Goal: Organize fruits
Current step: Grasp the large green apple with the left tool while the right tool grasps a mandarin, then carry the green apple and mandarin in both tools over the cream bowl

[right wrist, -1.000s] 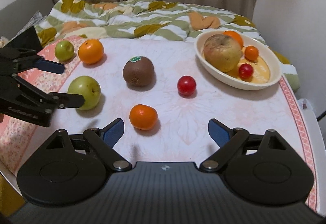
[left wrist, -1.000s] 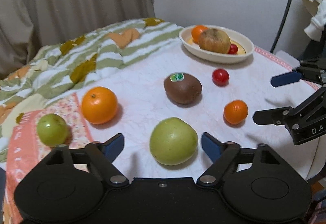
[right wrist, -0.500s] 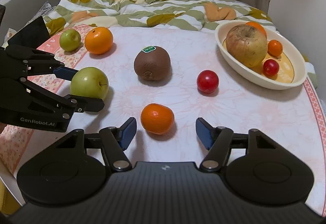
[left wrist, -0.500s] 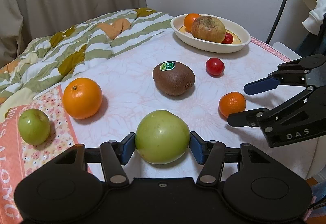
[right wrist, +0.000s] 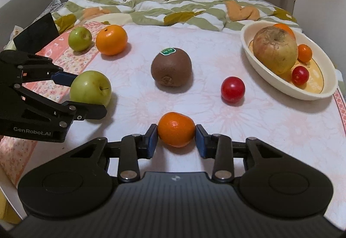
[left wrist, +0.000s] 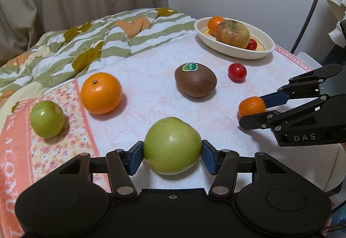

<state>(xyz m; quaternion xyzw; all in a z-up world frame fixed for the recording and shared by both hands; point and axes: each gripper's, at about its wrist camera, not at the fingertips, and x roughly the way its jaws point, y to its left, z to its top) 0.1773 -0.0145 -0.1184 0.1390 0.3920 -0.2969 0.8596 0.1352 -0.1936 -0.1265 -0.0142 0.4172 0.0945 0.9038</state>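
Note:
My left gripper (left wrist: 172,154) is shut on a large green apple (left wrist: 172,144), which rests on the tablecloth; it also shows in the right wrist view (right wrist: 90,88). My right gripper (right wrist: 176,140) is shut on a small mandarin (right wrist: 176,129), also seen in the left wrist view (left wrist: 252,106). On the table lie a brown kiwi (right wrist: 171,67), a red cherry tomato (right wrist: 233,89), a big orange (right wrist: 111,39) and a small green apple (right wrist: 79,38). A cream bowl (right wrist: 324,90) at the far right holds a brownish apple, oranges and a tomato.
A striped green quilt (right wrist: 173,8) lies behind the table. The round table's edge (right wrist: 340,112) runs close on the right. A curtain and a white wall stand behind.
Both grippers moved forward and closed: the left one onto the large green apple, the right one onto the small mandarin.

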